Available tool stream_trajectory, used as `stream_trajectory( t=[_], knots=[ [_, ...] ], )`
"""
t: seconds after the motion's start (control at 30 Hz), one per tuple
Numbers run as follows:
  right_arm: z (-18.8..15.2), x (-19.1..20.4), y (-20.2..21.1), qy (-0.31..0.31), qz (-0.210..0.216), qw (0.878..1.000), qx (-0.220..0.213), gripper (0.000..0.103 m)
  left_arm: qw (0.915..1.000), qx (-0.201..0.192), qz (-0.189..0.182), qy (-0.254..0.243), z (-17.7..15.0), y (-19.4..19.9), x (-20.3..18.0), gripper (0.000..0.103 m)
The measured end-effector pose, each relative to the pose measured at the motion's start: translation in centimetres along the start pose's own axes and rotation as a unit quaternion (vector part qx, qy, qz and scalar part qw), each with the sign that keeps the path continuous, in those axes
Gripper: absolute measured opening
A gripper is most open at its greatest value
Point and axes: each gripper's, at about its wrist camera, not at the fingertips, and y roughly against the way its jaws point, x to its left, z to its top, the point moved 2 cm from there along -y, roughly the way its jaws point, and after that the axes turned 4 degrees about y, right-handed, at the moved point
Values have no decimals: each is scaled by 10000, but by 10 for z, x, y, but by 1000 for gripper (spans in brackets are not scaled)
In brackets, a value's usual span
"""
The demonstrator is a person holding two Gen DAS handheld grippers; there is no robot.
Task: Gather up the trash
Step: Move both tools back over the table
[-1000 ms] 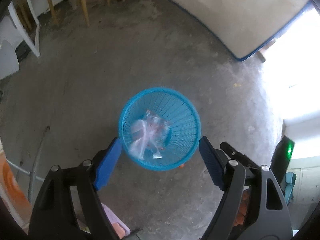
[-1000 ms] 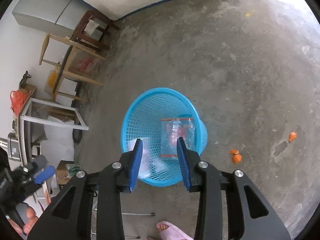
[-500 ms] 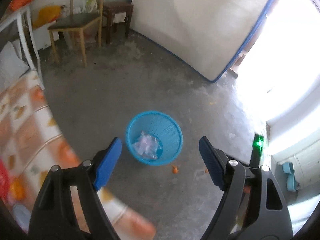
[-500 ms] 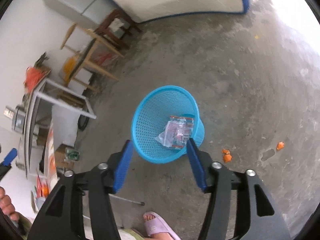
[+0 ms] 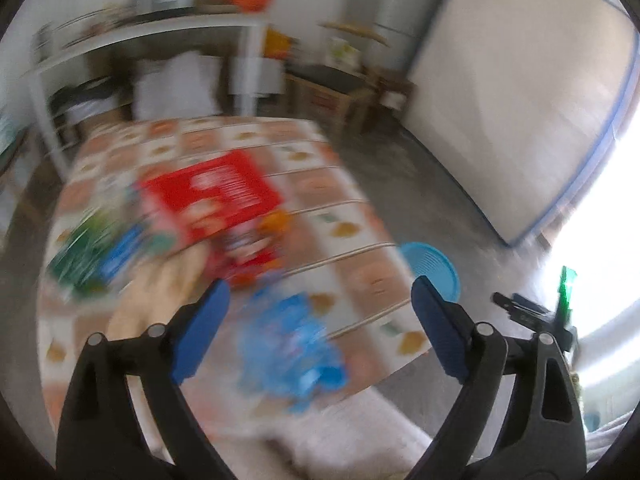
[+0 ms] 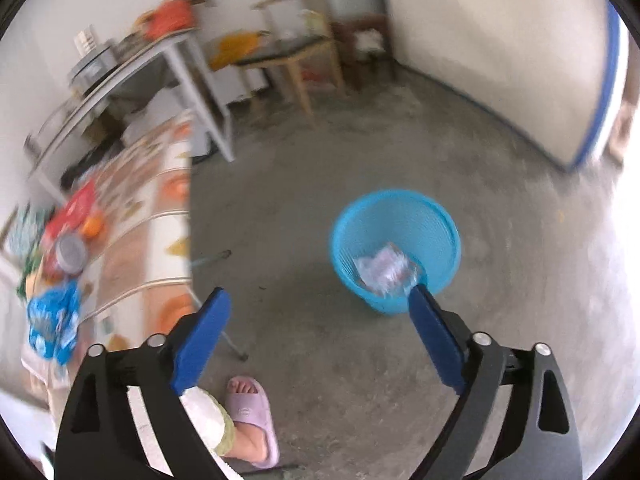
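Note:
The blue mesh trash basket (image 6: pixel 395 248) stands on the concrete floor with clear plastic wrappers (image 6: pixel 386 269) inside; its rim also shows in the left wrist view (image 5: pixel 434 268) past the table edge. My left gripper (image 5: pixel 318 326) is open and empty above a table (image 5: pixel 360 280) with a patterned cloth, over a blurred blue plastic bag (image 5: pixel 288 350). A red packet (image 5: pixel 212 196) and other blurred wrappers lie further back. My right gripper (image 6: pixel 318 326) is open and empty above the floor, left of the basket. The blue bag also shows in the right wrist view (image 6: pixel 52 326).
A white shelf frame (image 6: pixel 200 92) and wooden chairs (image 6: pixel 296 60) stand by the back wall. A mattress (image 6: pixel 500 40) leans against the wall at right. A foot in a pink slipper (image 6: pixel 250 416) is below the right gripper. The other gripper's body (image 5: pixel 532 312) shows at right.
Both grippers have swung up and away from the basket. The left one now faces the table with the trash. The right gripper has opened wider; a wrapper now lies in the basket.

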Motion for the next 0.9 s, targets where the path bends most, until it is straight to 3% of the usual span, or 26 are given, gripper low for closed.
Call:
stream_trajectory(
  t=[0.07, 0.2, 0.27, 0.37, 0.57, 0.77, 0.9],
  knots=[
    [8, 38, 15, 520, 111, 9982, -259, 97, 9989, -249, 298, 280, -17, 21, 28, 89],
    [16, 102, 37, 1339, 147, 9894, -537, 97, 9945, -510, 708, 582, -55, 42, 66, 90],
    [16, 129, 45, 1634, 298, 9845, -561, 97, 9926, -535, 757, 784, -71, 46, 82, 90],
    [15, 170, 51, 2091, 970, 9727, -264, 97, 9905, -633, 631, 1045, -86, 48, 101, 94],
    [6, 225, 48, 1971, 2247, 9540, 248, 97, 9856, -1234, -275, 1119, -102, 56, 113, 95],
    [6, 260, 2, 1332, 2804, 9449, 1041, 97, 9921, -1099, -369, 478, -109, 29, 96, 95],
    [6, 274, -29, 1018, 2819, 9434, 1422, 96, 9959, -878, -197, -21, -104, -6, 81, 95]
  ],
)
